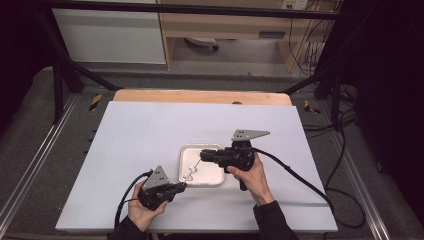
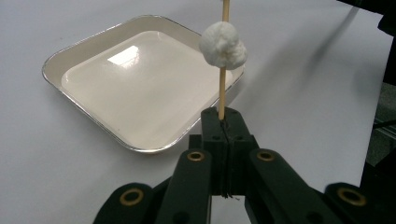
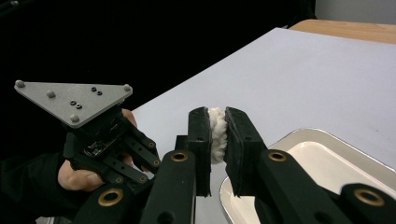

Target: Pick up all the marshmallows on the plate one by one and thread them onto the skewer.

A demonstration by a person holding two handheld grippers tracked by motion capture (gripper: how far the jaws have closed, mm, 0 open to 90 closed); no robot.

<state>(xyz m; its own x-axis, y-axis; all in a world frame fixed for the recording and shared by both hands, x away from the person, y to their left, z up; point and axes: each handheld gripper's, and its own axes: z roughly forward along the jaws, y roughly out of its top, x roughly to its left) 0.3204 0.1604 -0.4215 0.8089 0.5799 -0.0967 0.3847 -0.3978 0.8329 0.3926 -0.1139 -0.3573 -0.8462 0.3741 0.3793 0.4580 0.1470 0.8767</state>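
Observation:
My left gripper [image 1: 183,186] [image 2: 224,116] is shut on the lower end of a thin wooden skewer [image 2: 222,88], held at the near edge of a shallow metal tray [image 1: 212,174] [image 2: 84,46]. One white marshmallow [image 2: 223,45] [image 1: 189,175] is threaded on the skewer above the jaws. My right gripper [image 1: 201,156] [image 3: 217,116] hovers over the tray, shut on a second white marshmallow [image 3: 216,135], squeezing it flat between the pads. Whether the skewer passes through that marshmallow is hidden by the jaws.
The tray [image 3: 322,154] rests on a white sheet [image 1: 150,135] covering the table, with a strip of bare wood [image 1: 200,96] at the far edge. The left gripper's grey plate [image 3: 74,100] is close to the right jaws. Cables trail off both grippers toward the near side.

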